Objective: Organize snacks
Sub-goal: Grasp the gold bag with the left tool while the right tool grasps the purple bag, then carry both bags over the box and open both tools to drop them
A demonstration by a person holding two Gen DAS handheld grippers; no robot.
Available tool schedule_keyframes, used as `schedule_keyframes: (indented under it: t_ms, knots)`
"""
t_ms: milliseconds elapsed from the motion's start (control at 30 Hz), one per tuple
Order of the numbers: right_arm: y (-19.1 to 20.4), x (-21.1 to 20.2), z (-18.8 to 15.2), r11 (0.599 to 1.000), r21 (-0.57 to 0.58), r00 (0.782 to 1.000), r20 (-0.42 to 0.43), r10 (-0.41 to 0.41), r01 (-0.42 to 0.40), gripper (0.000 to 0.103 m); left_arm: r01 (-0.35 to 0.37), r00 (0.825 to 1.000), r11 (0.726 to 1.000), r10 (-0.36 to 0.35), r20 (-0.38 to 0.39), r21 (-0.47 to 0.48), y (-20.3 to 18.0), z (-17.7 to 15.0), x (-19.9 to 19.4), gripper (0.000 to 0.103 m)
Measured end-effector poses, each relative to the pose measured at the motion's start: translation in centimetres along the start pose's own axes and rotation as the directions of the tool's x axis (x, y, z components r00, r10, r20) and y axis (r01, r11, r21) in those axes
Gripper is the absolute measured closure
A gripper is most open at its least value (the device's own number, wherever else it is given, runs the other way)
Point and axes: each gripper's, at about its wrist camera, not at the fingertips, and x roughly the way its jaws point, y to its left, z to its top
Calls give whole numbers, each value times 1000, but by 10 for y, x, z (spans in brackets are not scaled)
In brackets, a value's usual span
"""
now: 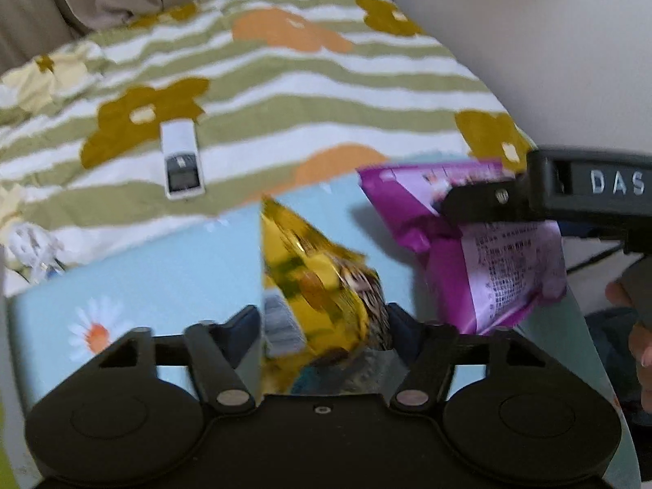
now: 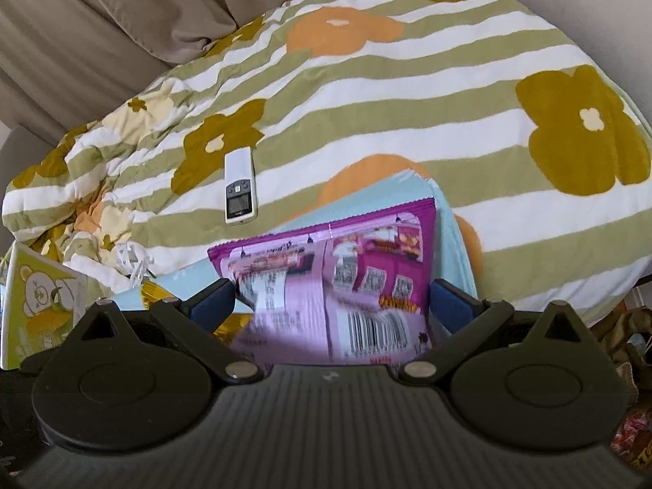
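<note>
Here, low in the centre of the left wrist view: left gripper point(image 1: 324, 322), fingers clenched on a yellow snack bag point(image 1: 313, 285), crinkled foil tilted up toward mid-frame, blurred. Behind and beneath the bag, a light blue board point(image 1: 163, 269) with a daisy print, lower left of the frame. At right of the same view, a purple snack bag point(image 1: 481, 252), printed back side showing, pinched near its upper edge by the right gripper point(image 1: 476, 203), black, with the letters "DAS" on its body. Just apart from the yellow bag, no contact visible between the two.

In the right wrist view, centre frame: right gripper point(image 2: 330, 305), blue-padded fingers point(image 2: 448, 305) on either side of the purple snack bag point(image 2: 338, 285), barcode toward the lens. Left pad against the bag's edge; right pad at the bag's margin, contact there hard to confirm in this view alone. A sliver of the yellow snack bag point(image 2: 153, 291) lower left, beside the light blue board point(image 2: 452, 236).

Beyond, filling the upper half of both views: a bed with a striped flower-print quilt point(image 2: 407, 122), with a white remote control point(image 2: 240, 187) lying flat on it, left of centre. At far left edge, a green box with a bear drawing point(image 2: 36, 305). Beige curtain point(image 2: 102, 20) in the upper left.
</note>
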Motion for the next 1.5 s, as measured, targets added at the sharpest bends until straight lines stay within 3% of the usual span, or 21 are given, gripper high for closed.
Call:
schedule_keyframes:
  t_ms: [467, 600, 733, 933, 1133, 1333, 1500]
  knots:
    - [6, 4, -10, 998, -62, 1000, -15, 8, -9, 0, -25, 996, 999, 28, 80, -35, 9, -12, -29, 36]
    - [14, 0, -11, 995, -97, 1000, -10, 14, -15, 9, -41, 992, 998, 46, 116, -42, 13, -15, -47, 36]
    - [25, -13, -14, 993, -113, 999, 26, 28, -25, 11, -62, 983, 997, 69, 167, -46, 16, -18, -75, 36]
    - [60, -49, -20, 987, -149, 993, 96, 74, -59, 11, -72, 960, 995, 88, 265, -70, 29, -28, -129, 36]
    - [119, -100, -35, 972, -213, 976, 174, 134, -95, 11, -78, 921, 992, 109, 374, -97, 53, -51, -198, 36]
    - [190, -133, -58, 951, -275, 957, 207, 203, -143, 11, -91, 883, 984, 151, 445, -155, 96, -84, -257, 36]
    - [251, -150, -84, 929, -330, 946, 213, 245, -167, 11, -100, 861, 972, 193, 470, -214, 140, -113, -298, 36]
